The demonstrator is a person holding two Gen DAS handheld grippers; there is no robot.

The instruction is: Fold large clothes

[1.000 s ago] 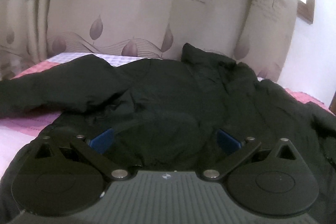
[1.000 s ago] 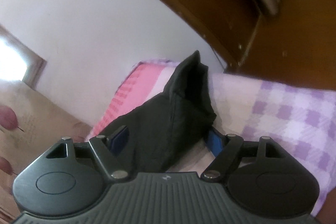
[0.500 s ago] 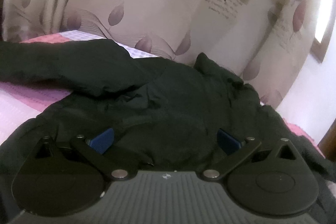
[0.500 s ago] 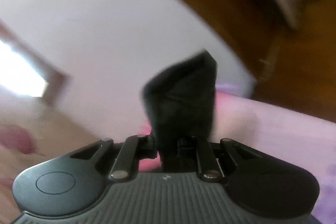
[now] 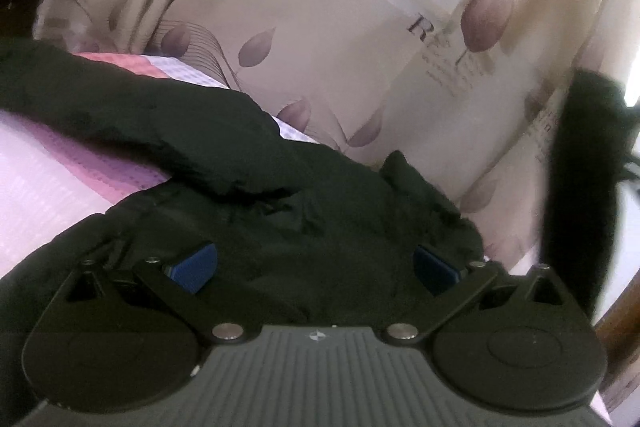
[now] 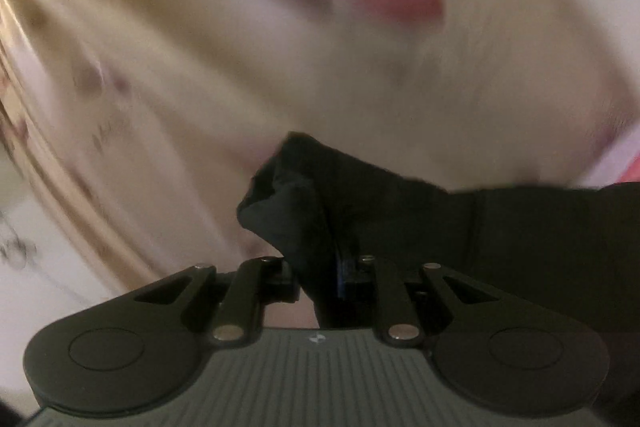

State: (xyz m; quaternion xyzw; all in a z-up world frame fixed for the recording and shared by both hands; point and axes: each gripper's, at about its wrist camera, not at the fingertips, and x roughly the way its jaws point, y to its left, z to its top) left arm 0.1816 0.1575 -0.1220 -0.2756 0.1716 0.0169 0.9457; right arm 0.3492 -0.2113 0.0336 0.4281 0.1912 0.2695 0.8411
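Since the earlier frame, the right gripper (image 6: pixel 320 275) has closed on the cuff end of the black jacket's (image 5: pixel 280 227) right sleeve (image 6: pixel 304 203) and lifted it clear of the bed (image 5: pixel 48 163); the right wrist view is now heavily blurred, consistent with a fast swing. In the left wrist view the raised sleeve appears as a dark vertical band at the right edge, in front of the leaf-print curtain (image 5: pixel 320 59). Both jaws of the right gripper sit narrow with cloth pinched between them. The left gripper (image 5: pixel 316 263) has rolled slightly and stands wide, its blue pads (image 5: pixel 196 263) apart over the jacket body; it grips nothing. The jacket lies spread on the pink-and-lilac checked bed, collar toward the curtain at the far edge, its other sleeve stretched toward the left edge. Step in hand, by judgement: folding the right sleeve inward across the body. The next move calls for carrying the cuff over the chest panel, lowering it flat, and releasing only once the sleeve lies inside the body outline. The left gripper can probably steady the body cloth to prevent dragging. Open room exists above the jacket and toward the left edge; the curtain and a wooden frame (image 5: pixel 616 323) at the right limit clearance there.
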